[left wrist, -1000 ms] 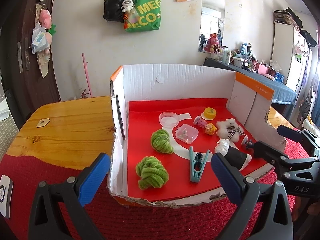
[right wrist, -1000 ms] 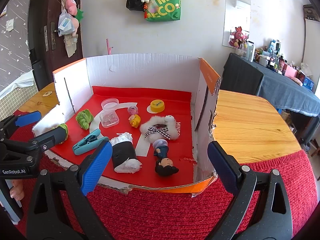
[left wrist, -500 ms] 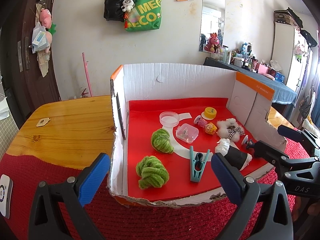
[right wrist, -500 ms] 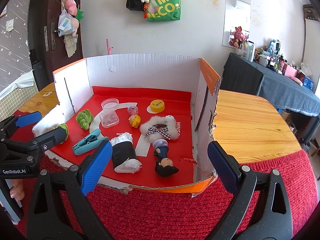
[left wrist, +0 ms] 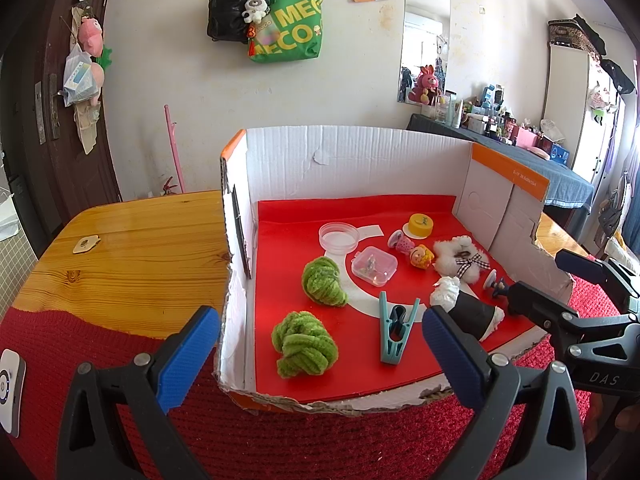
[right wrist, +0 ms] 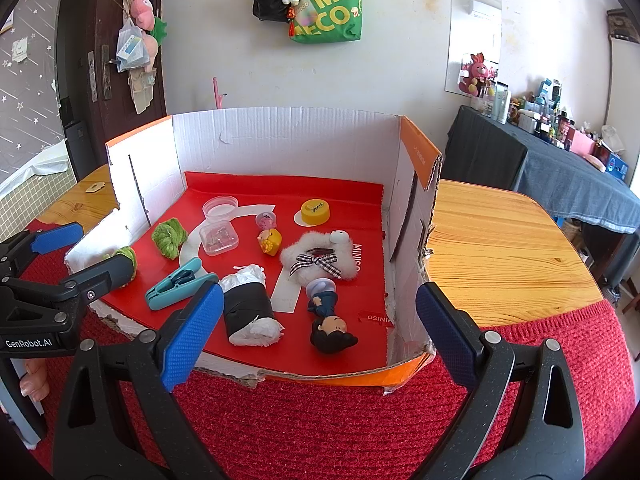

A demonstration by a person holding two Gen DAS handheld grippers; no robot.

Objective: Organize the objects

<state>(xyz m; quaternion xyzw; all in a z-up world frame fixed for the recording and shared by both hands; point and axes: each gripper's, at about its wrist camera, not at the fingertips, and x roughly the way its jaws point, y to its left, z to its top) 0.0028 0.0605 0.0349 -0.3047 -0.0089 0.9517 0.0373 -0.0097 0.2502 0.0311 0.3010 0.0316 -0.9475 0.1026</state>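
Note:
An open-fronted cardboard box (left wrist: 352,160) (right wrist: 280,140) with a red floor holds the objects. In the left wrist view I see two green yarn balls (left wrist: 304,344) (left wrist: 323,276), a teal clothes peg (left wrist: 394,330), a small clear case (left wrist: 374,266), a clear round lid (left wrist: 338,236), a yellow cap (left wrist: 420,226) and a white fluffy bow (left wrist: 460,260). The right wrist view adds a black roll with white ends (right wrist: 248,308) and a dark-haired doll (right wrist: 326,316). My left gripper (left wrist: 320,360) and right gripper (right wrist: 318,338) both hover open before the box's front edge, holding nothing.
The box sits on a red woven mat (right wrist: 320,420) over a wooden table (left wrist: 120,256) (right wrist: 500,248). A white device (left wrist: 10,384) lies at the mat's left edge. Bags hang on the far wall; a cluttered dark table (right wrist: 560,160) stands at the back right.

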